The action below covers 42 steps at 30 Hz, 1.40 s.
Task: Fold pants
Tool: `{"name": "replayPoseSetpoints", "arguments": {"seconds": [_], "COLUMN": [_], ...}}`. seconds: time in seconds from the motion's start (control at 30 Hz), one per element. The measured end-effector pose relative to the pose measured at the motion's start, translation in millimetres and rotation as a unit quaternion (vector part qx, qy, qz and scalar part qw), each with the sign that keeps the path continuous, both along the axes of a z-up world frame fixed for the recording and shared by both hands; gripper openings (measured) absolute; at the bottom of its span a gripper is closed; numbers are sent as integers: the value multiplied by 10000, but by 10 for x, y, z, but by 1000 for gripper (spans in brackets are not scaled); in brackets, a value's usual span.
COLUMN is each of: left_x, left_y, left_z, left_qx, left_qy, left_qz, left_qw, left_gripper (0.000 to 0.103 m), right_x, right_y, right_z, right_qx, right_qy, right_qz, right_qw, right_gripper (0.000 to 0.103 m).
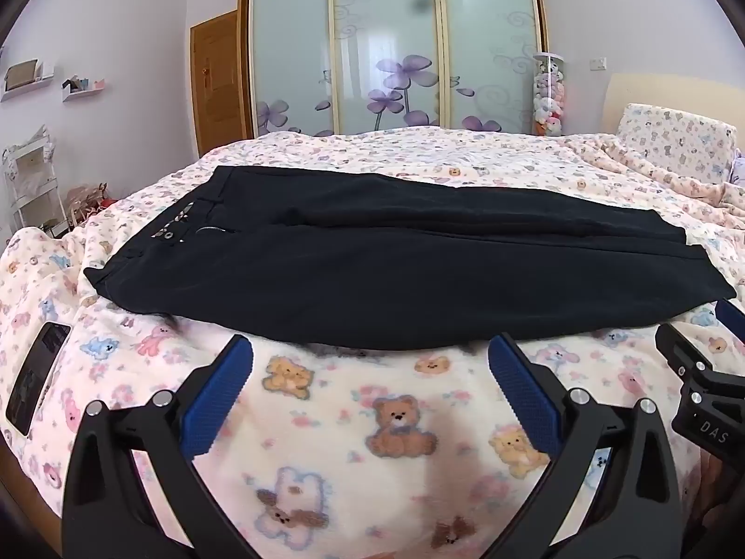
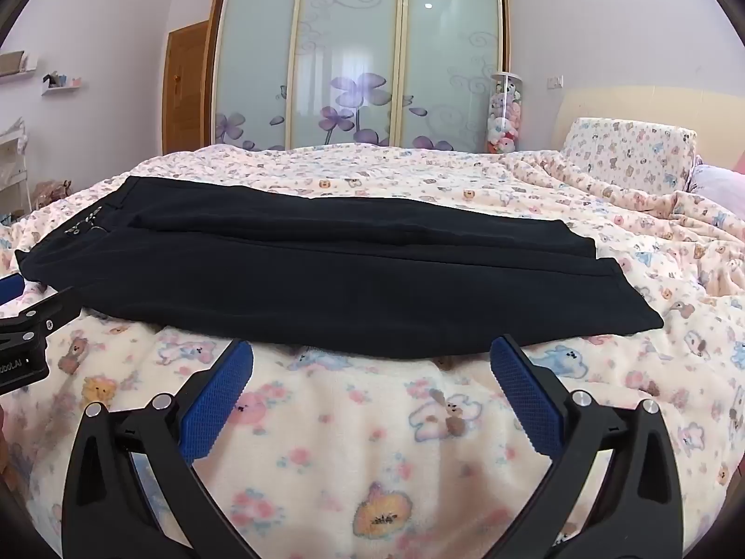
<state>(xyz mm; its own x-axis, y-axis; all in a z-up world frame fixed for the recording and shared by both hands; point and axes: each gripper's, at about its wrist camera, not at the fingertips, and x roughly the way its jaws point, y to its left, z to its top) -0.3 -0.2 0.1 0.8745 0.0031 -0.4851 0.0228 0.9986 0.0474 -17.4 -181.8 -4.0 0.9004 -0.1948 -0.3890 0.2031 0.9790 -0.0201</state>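
Observation:
Black pants (image 1: 372, 261) lie flat across the bed, waistband at the left and leg hems at the right; the same pants (image 2: 326, 279) fill the middle of the right wrist view. My left gripper (image 1: 370, 349) hovers over the blanket just short of the pants' near edge, open, nothing between its blue pads. My right gripper (image 2: 371, 351) is also open and empty, just before the near edge toward the hem end. Part of the right gripper (image 1: 698, 372) shows at the right edge of the left wrist view, and part of the left gripper (image 2: 28, 321) at the left edge of the right wrist view.
The bed carries a pink bear-print blanket (image 1: 354, 419). A dark phone (image 1: 39, 384) lies on the blanket at the left. A pillow (image 2: 628, 153) stands at the headboard, right. Sliding wardrobe doors (image 1: 391, 42) and a tube of plush toys (image 1: 549, 93) stand behind the bed.

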Motion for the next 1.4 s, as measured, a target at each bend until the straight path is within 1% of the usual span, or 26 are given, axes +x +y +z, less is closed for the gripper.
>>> {"name": "replayPoseSetpoints", "arguments": {"seconds": [0.27,0.3,1.37,1.4], "left_x": [-16,-1,2,17], "left_y": [-12,1,8,-55], "left_z": [1,-1,-2,7], "left_qx": [-8,-25,-55,-52], "left_qy": [6,11,28,26], "left_qz": [66,11,7,8], "left_qw": [10000,10000,10000,10000], "left_gripper": [101,101,101,101], "right_x": [10,5,16,15], "right_y": [3,10,-3,-3], "right_z": [-4,-3,-14,-14], "right_qx": [-1,-8,41,42], "right_qy": [29,25,64,62], "right_qz": [6,8,2,-1], "right_qw": [10000,10000,10000,10000], "right_gripper": [102,102,102,102]}}
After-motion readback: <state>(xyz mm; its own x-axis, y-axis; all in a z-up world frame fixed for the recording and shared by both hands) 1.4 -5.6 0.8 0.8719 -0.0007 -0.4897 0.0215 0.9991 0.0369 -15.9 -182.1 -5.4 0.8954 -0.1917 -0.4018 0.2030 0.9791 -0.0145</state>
